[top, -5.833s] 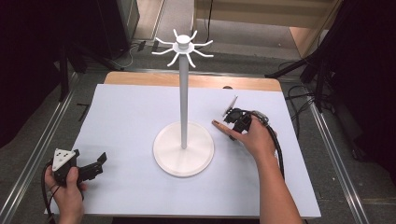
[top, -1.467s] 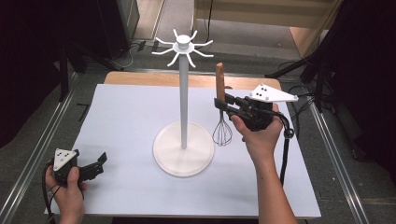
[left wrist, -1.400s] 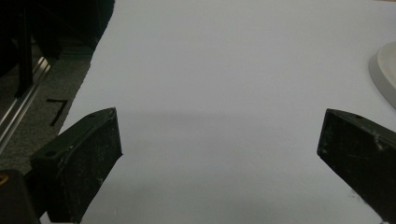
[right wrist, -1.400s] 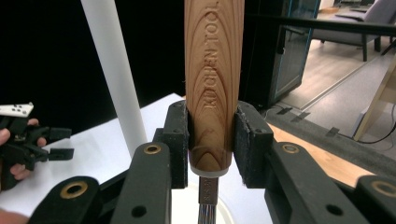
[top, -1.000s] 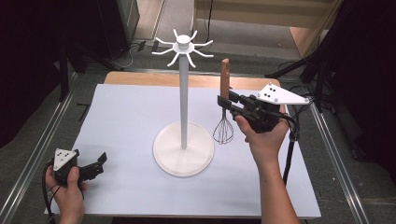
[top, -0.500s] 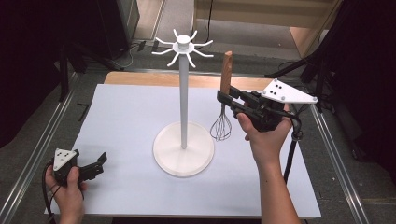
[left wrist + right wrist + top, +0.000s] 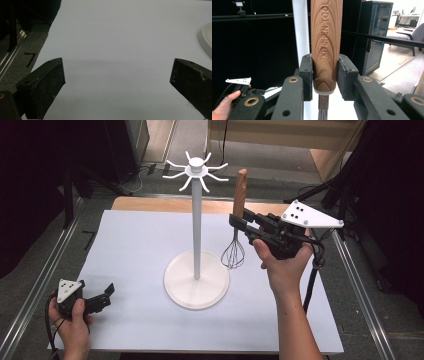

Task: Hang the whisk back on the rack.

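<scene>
— Where's the whisk (image 7: 237, 227)?
— Upright in the air beside the white stand (image 7: 196, 225), the right tool (image 7: 239, 223) clamped on its wooden handle.
— The left tool (image 7: 102, 296)?
— Low over the tabletop (image 7: 135, 245), jaws spread wide, empty.

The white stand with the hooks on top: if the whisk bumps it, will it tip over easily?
Probably not easily. The white stand rests on a wide round base, which should resist tipping. Still, its pole is tall and thin, so a push near the hooks might rock it. The whisk held in the right gripper looks light.
</scene>
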Demonstrator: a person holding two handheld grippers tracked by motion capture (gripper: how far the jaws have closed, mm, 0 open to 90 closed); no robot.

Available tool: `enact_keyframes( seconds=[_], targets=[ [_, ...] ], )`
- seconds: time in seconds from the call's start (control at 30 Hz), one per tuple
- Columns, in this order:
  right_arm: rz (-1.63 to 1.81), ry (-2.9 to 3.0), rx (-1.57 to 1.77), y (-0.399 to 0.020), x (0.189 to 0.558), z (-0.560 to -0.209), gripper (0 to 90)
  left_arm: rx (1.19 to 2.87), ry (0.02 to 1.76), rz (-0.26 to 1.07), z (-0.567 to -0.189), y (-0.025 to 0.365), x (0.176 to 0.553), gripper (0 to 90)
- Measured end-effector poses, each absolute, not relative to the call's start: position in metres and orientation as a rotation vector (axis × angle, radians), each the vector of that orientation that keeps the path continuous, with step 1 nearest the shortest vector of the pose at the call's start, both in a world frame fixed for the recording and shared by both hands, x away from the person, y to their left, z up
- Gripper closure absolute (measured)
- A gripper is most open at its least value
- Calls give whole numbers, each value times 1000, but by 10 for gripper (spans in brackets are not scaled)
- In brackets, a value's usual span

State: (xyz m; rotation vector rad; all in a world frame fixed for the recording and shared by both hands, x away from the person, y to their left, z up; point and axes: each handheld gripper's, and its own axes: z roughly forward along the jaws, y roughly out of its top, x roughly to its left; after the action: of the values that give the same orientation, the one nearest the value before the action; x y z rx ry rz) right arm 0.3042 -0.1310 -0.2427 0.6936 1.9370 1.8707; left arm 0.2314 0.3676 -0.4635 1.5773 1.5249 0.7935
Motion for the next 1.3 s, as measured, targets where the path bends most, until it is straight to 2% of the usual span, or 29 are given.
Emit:
enact_keyframes(
  seconds=[1.3],
  targets=[
    [1922, 1996, 630, -114, 309, -241, 703, 1575, 1526, 790, -463, 368, 231, 3]
  ],
)
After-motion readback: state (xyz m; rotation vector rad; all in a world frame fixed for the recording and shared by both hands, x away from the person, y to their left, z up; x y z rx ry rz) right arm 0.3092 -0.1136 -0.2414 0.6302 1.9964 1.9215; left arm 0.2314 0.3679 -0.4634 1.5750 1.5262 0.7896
